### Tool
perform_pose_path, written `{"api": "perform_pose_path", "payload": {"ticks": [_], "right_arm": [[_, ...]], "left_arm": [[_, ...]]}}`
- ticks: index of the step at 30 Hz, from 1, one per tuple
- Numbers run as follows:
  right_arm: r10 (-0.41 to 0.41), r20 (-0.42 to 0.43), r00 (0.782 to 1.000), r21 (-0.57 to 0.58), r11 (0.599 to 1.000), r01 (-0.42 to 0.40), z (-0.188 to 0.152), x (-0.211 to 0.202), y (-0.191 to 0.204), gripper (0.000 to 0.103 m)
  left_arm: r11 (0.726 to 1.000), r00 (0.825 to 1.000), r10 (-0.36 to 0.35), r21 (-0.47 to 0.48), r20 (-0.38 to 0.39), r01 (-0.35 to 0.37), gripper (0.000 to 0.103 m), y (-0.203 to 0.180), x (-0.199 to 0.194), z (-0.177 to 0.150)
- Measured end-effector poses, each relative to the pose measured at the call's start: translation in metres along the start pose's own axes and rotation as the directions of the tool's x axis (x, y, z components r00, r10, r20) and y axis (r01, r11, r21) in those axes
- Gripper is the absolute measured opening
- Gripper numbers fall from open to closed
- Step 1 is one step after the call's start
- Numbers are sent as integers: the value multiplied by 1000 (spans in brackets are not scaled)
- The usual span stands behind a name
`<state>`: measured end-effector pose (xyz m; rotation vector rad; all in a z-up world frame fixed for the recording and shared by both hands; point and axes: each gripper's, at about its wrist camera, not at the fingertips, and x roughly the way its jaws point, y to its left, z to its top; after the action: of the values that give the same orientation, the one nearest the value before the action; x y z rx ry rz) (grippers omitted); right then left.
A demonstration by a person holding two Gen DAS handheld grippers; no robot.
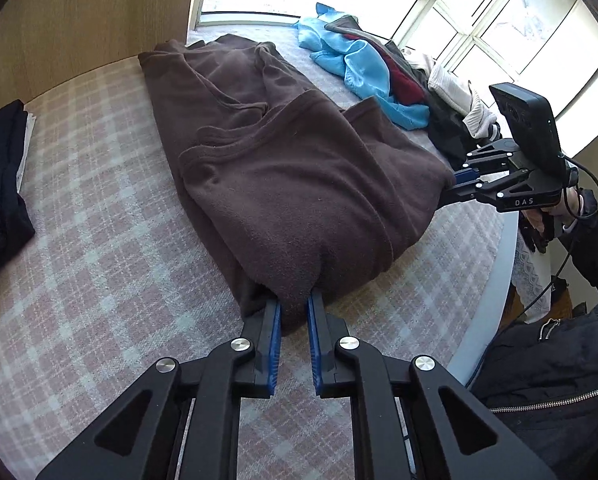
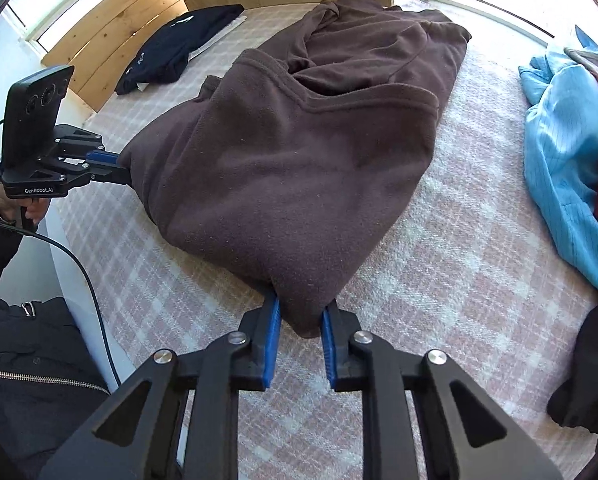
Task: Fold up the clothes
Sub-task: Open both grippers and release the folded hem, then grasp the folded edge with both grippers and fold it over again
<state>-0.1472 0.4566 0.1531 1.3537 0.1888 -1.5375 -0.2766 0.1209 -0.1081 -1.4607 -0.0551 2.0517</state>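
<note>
Closest to the person, both grippers bite into the near edge of the brown fleece garment (image 1: 299, 184), which lies bunched lengthwise across the middle of the pink-checked bed cover (image 1: 99, 240). The left gripper (image 1: 293, 312) has its blue pads (image 1: 275, 332) pressed on either side of a thick corner fold of the brown fleece garment, clamped on it. The right gripper (image 2: 299, 312) pinches the other near corner the same way, cloth wedged between its blue fingers, and that corner is lifted a little off the cover so the fabric hangs in a point.

Each tool is held from behind by a hand; the person's right hand (image 1: 543, 216) and left hand (image 2: 31, 210) show at the handles, with a dark zipped jacket (image 1: 559, 380) at the bed's edge.

The brown fleece garment's hem band crosses its middle in a ridge, and beyond it the cloth lies in loose rumples toward the wooden headboard (image 2: 111, 24).

To one side of the brown fleece garment, near the headboard, sits a folded dark navy garment (image 2: 175, 40). On the other side, toward the bright window (image 1: 479, 0), lies a heap of unfolded clothes (image 1: 399, 76) with a light blue piece (image 2: 559, 160) on top, apart from the brown fleece garment.
</note>
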Motion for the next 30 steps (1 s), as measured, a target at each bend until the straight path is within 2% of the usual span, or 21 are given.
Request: {"api": "perform_pose_path", "payload": {"ticks": [5, 6, 8, 9, 10, 11, 13, 15, 17, 19, 21, 23, 24, 25, 26, 27, 29, 30], "right_arm": [[18, 58, 998, 23, 1000, -20, 7, -35, -6, 15], [19, 39, 999, 32, 999, -20, 5, -26, -7, 15], [9, -59, 998, 41, 999, -6, 0, 14, -3, 14], [-6, -113, 994, 31, 999, 10, -3, 32, 1, 14], [-39, -129, 991, 6, 999, 40, -5, 42, 5, 14], [-51, -115, 992, 1, 999, 52, -5, 41, 8, 16], [-53, -152, 987, 4, 999, 54, -3, 29, 10, 17], [-88, -156, 984, 1, 996, 89, -4, 7, 7, 17], [-108, -112, 988, 38, 993, 112, 1, -18, 2, 17], [-61, -38, 997, 71, 995, 64, 13, -31, 4, 17], [-24, 18, 1000, 31, 999, 23, 33, -23, 18, 17], [-8, 19, 1000, -14, 1000, 9, 49, 1, 32, 17], [5, 14, 1000, -29, 1000, -4, 53, 16, 36, 17], [5, -1, 1000, -30, 1000, -5, 55, 30, 33, 17], [3, -17, 1000, -30, 1000, -3, 56, 45, 30, 16], [-31, -41, 999, -1, 1000, 31, 52, 58, 19, 13], [89, -19, 996, 135, 987, -86, 47, 58, -10, 2], [112, -33, 993, 170, 980, -105, 48, 55, -18, 2]], "left_arm": [[1000, 1000, -9, -7, -18, 9, 11, 5, -6, -3], [1000, 1000, -11, -8, -22, 11, 11, 6, -8, -3], [1000, 999, -15, -11, -29, 14, 11, 8, -10, -4], [1000, 999, -16, -13, -32, 16, 11, 8, -12, -5], [1000, 999, -18, -14, -36, 18, 12, 9, -13, -6], [1000, 999, -20, -15, -39, 20, 14, 10, -14, -6], [1000, 999, -22, -17, -44, 21, 11, 12, -18, -7], [1000, 1000, 4, 9, -7, -4, 12, 9, -43, -3], [1000, 999, -3, 28, 37, 2, 12, 1, -57, 11], [996, 997, -40, 79, 67, 35, 12, -12, -54, 32], [990, 995, -72, 130, 74, 62, 12, -25, -34, 52], [984, 994, -88, 159, 64, 77, 14, -29, -9, 66], [985, 998, -54, 164, 45, 46, 18, -25, 7, 70], [986, 999, 32, 165, 8, -33, 18, -19, 27, 70], [982, 993, 112, 157, -34, -106, 11, -8, 45, 67], [990, 997, 75, 119, -25, -71, 8, 2, 45, 64], [998, 999, 28, 50, -31, -27, 4, 18, 42, 62], [997, 999, 46, 62, -20, -44, 2, 16, 37, 63]]}}
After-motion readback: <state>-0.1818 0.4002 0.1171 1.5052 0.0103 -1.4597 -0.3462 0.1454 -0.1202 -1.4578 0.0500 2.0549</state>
